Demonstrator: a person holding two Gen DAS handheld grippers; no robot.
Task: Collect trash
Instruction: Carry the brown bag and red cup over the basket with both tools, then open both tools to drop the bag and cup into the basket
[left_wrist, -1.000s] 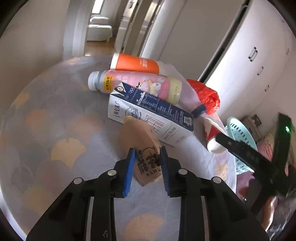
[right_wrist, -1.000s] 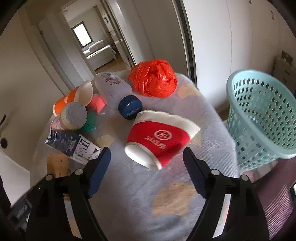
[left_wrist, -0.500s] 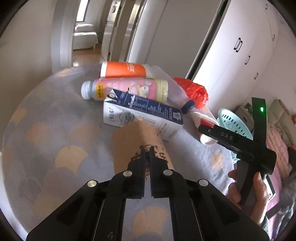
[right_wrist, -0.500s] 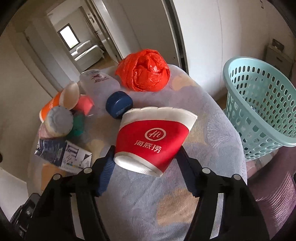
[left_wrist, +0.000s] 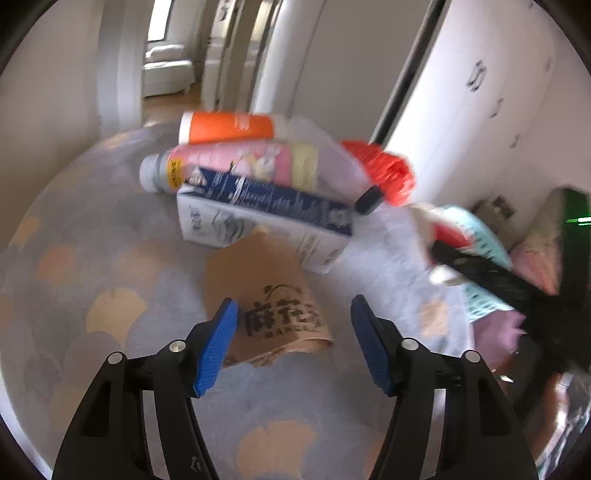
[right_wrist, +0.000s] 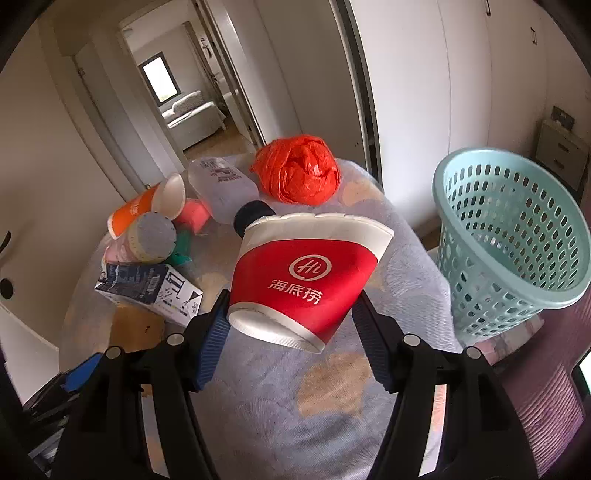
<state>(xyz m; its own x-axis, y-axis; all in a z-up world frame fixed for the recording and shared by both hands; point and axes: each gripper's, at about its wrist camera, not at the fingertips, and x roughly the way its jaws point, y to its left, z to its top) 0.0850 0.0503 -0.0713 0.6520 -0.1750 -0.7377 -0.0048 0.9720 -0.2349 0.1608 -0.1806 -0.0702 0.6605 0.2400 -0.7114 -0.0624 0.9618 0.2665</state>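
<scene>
Our right gripper (right_wrist: 290, 332) squeezes the red cup (right_wrist: 306, 277), lifted over the table (right_wrist: 332, 387); the blue basket (right_wrist: 513, 240) sits off to its right. Our left gripper (left_wrist: 293, 347) is wide open, the brown cup (left_wrist: 264, 295) lying just ahead, pointing away.

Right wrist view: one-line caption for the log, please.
Right gripper clamps a red paper cup above the cluttered table, teal laundry-style basket waiting to the right.

On the desk (right_wrist: 332, 398), a cup (right_wrist: 306, 273) lay near; a carton (right_wrist: 147, 291) left, a bag (right_wrist: 299, 173) far, a basket (right_wrist: 513, 243) right.
</scene>
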